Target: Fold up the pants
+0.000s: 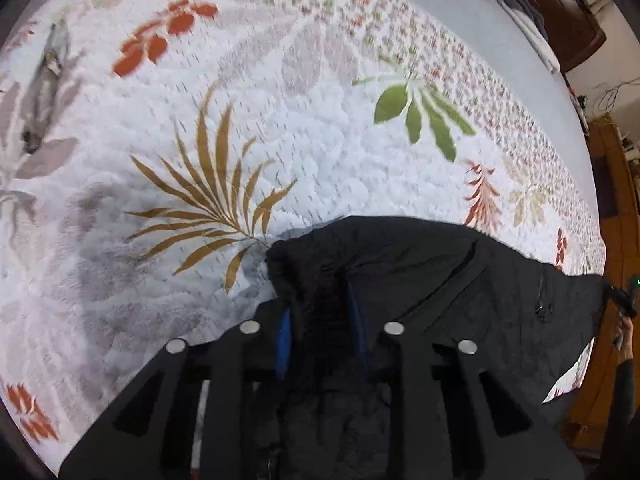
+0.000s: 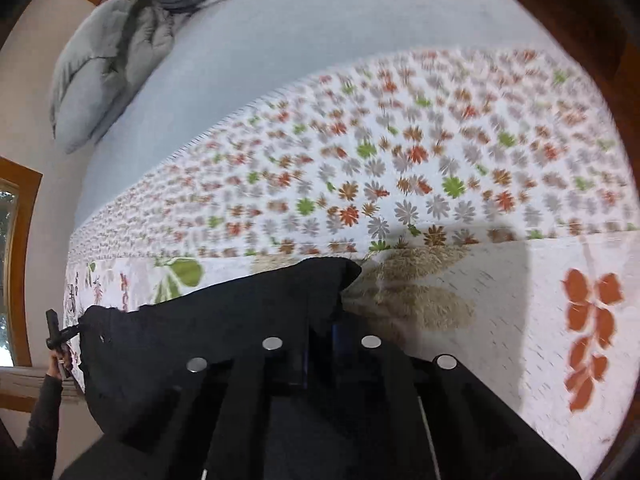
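One pair of black pants (image 1: 420,280) hangs stretched between the two grippers, low in both views, above the bed. The cloth is matte and dark, gathered into ribbed folds at the elastic waistband, with a slanted pocket seam and a small zipper pull showing at the lower right of the left wrist view. The left gripper (image 1: 324,320) is clamped on the bunched waistband, blue pads pressing the fabric from both sides at the bottom centre of its frame. The right gripper (image 2: 322,344) is clamped on another edge of the pants at the bottom centre of its own frame; the cloth runs from there to the lower left.

Under them lies one quilted white bedspread (image 1: 280,140), puckered in texture, printed with large leaves in ochre, green and rust, and with a band of small flowers. Beyond it, a plain pale-blue sheet (image 2: 280,40) fills the upper part of the right wrist view, and one grey pillow (image 2: 100,72) sits at upper left.
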Demonstrator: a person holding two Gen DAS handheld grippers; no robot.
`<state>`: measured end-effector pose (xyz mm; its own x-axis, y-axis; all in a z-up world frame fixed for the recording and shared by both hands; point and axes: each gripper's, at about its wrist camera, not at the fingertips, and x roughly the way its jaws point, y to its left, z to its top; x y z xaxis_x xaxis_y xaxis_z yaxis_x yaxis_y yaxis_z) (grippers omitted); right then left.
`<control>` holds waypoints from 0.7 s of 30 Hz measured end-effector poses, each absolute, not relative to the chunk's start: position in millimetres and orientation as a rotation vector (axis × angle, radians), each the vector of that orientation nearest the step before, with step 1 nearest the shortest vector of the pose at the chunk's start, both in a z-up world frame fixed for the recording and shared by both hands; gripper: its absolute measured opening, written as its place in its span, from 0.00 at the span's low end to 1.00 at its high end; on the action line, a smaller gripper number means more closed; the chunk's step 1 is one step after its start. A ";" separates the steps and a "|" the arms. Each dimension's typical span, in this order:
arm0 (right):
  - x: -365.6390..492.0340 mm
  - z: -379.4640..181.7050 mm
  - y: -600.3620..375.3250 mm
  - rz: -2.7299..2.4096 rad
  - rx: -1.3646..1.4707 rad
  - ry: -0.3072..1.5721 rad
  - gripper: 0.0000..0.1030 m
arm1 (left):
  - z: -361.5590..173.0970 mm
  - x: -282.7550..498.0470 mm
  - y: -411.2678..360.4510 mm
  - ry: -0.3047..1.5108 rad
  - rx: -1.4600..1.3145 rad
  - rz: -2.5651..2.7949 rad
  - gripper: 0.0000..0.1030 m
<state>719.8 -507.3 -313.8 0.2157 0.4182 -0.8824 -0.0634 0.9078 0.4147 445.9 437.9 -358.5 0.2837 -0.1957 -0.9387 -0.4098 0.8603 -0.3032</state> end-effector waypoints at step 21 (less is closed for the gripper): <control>541.2 -167.5 -557.7 0.227 0.367 1.102 0.06 | -192.9 366.7 395.1 1.007 -0.493 0.069 0.09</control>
<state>541.2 -557.7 -167.5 0.4376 0.3570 -0.8253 0.0026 0.9173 0.3982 366.7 395.1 -192.9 0.5419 -0.1674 -0.8236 -0.2788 0.8886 -0.3641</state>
